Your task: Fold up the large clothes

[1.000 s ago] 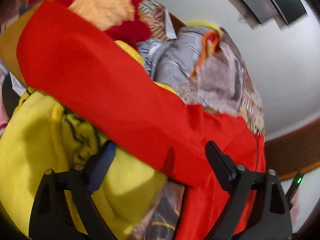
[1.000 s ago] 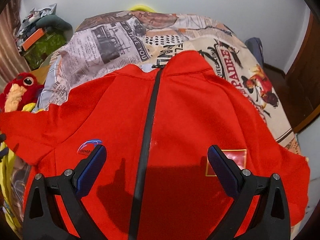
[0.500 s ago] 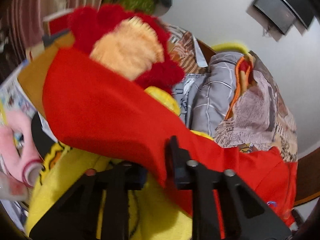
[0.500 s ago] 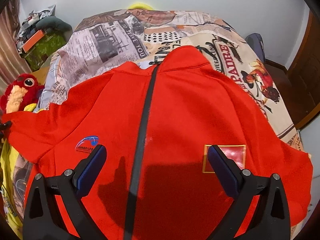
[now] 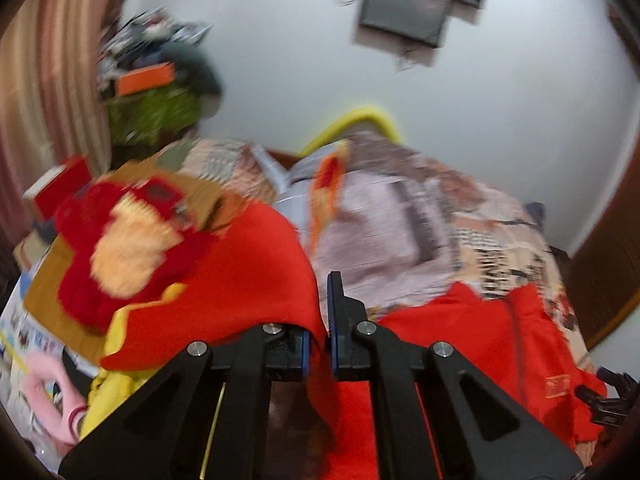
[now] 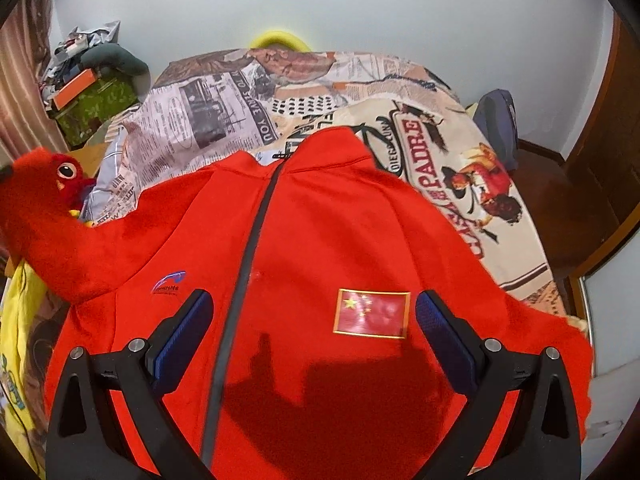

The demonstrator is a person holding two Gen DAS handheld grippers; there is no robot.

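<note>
plush toy (image 6: 60, 184): red, far left of the jaws | bedspread (image 6: 460, 168): newsprint pattern, ahead of the jaws | green bag (image 6: 96, 108): far ahead-left, orange box (image 6: 74, 89) on top | yellow cloth (image 6: 20, 320): left | wall screen (image 5: 404, 20): high above | door (image 6: 616, 152): right

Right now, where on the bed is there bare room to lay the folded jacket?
Free: the newspaper-print bedspread beyond the red jacket's collar up to the wall, and the strip on the picture's right beside the "PADRE" print. Crowded: the picture's left edge, with the red plush toy and yellow fabric, where the left gripper pinches the sleeve.
</note>
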